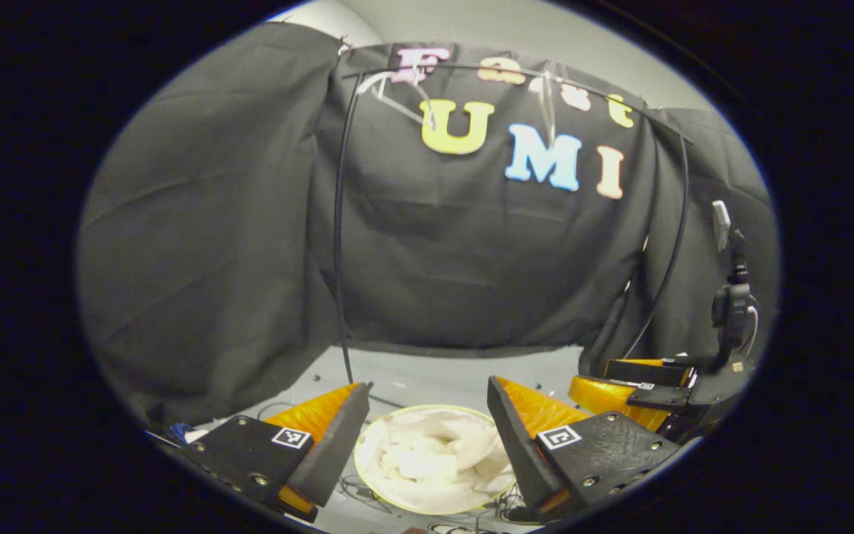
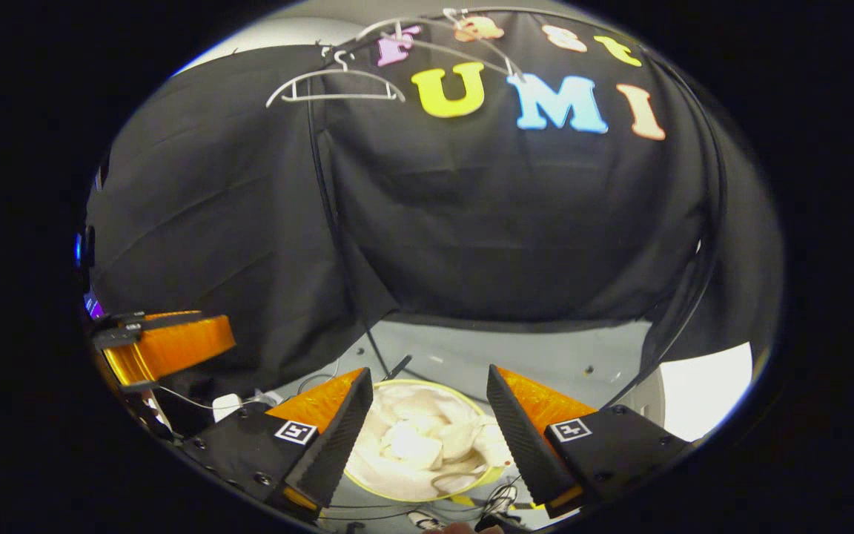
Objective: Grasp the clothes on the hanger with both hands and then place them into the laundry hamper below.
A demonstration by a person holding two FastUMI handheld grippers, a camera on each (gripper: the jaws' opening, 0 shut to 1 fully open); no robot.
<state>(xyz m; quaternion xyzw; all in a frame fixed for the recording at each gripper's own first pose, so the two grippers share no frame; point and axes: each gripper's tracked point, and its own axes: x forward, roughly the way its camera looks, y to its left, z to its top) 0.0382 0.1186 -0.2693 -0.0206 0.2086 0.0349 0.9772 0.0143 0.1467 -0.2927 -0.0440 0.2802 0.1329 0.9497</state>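
White clothes (image 1: pixel 434 460) lie crumpled inside the round laundry hamper (image 1: pixel 368 489) on the floor, seen between the fingers of my left gripper (image 1: pixel 427 437), which is open and holds nothing. In the right gripper view the same white clothes (image 2: pixel 419 441) fill the hamper (image 2: pixel 471 489), and my right gripper (image 2: pixel 427 434) stands open above them, holding nothing. A bare hanger (image 2: pixel 334 85) hangs from the rail at the top. The right gripper (image 1: pixel 642 393) also shows at the right of the left gripper view, and the left gripper (image 2: pixel 164 345) at the left of the right gripper view.
A black rail frame (image 1: pixel 339 222) stands in front of the cloth wall. Cables (image 2: pixel 494 504) lie on the grey floor (image 2: pixel 545 356) beside the hamper. A black device on a stand (image 1: pixel 731 304) sits at the right.
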